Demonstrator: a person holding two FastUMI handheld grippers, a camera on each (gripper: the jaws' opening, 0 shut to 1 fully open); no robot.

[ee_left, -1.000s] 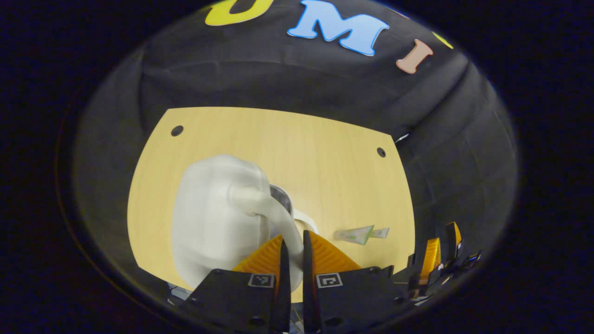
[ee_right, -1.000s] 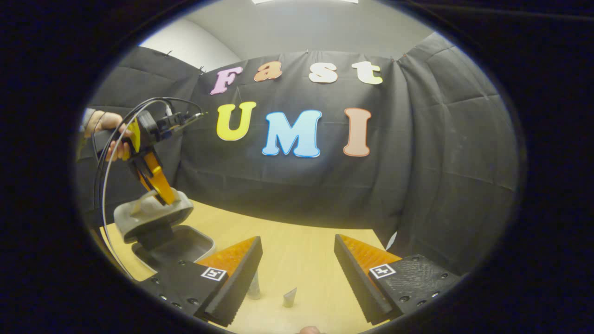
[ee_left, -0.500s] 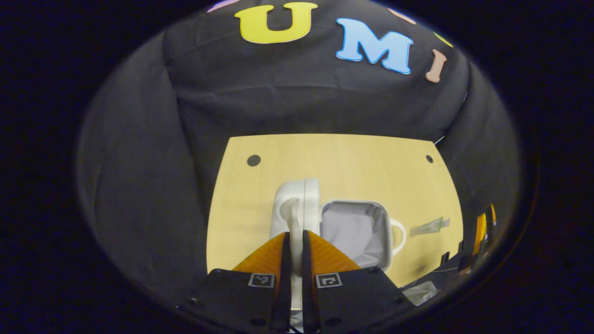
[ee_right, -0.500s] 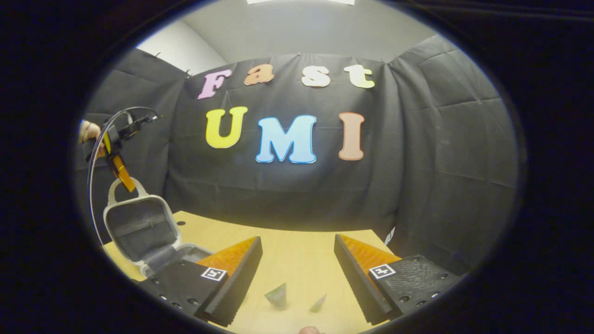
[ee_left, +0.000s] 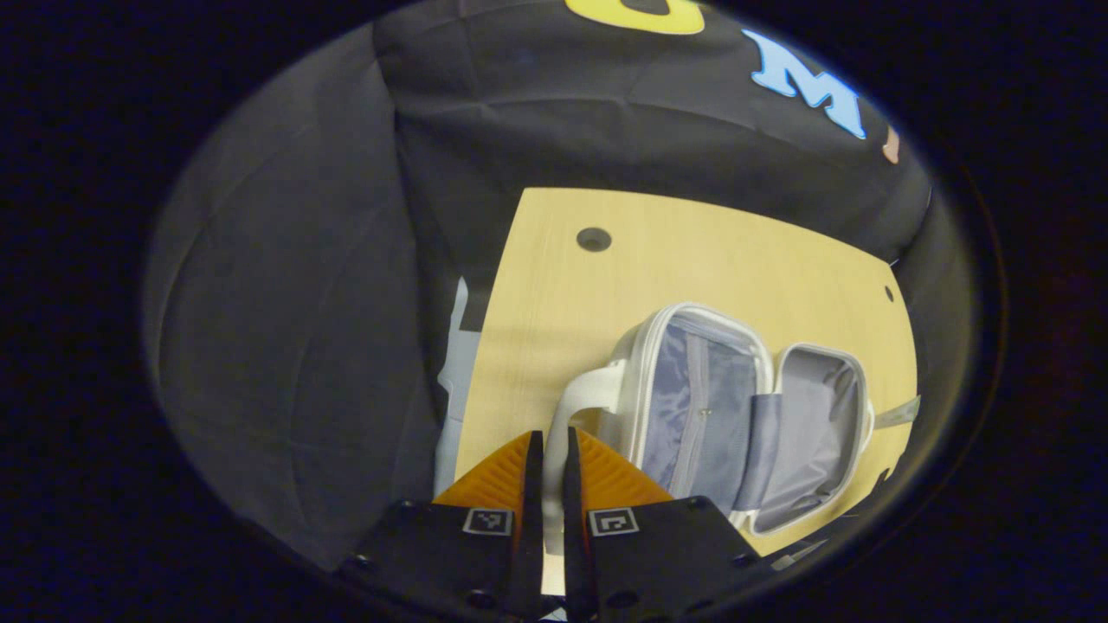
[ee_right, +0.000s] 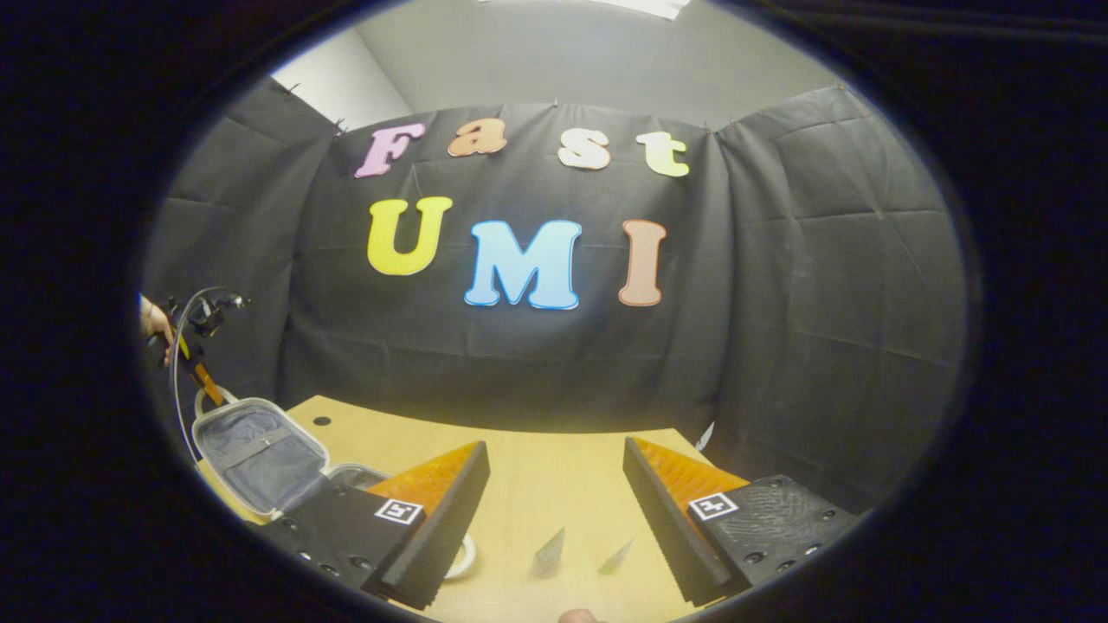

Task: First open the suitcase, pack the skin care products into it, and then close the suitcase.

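A: In the left gripper view we see the left gripper [ee_left: 548, 459] with its ribbed orange fingers [ee_left: 606, 476] pinched on the smooth white handle [ee_left: 582, 400] of the suitcase [ee_left: 736, 415], which lies open on the pale wooden table [ee_left: 554, 320], grey fabric lining showing in both rounded halves.

B: In the right gripper view we see the right gripper [ee_right: 554, 484] with its jaws spread wide and nothing between them. Just beyond lie two small wedge-shaped skin care tubes [ee_right: 550, 551].

A: We can barely make out one tube past the case's far edge.

B: Our left finger hides part of the case.
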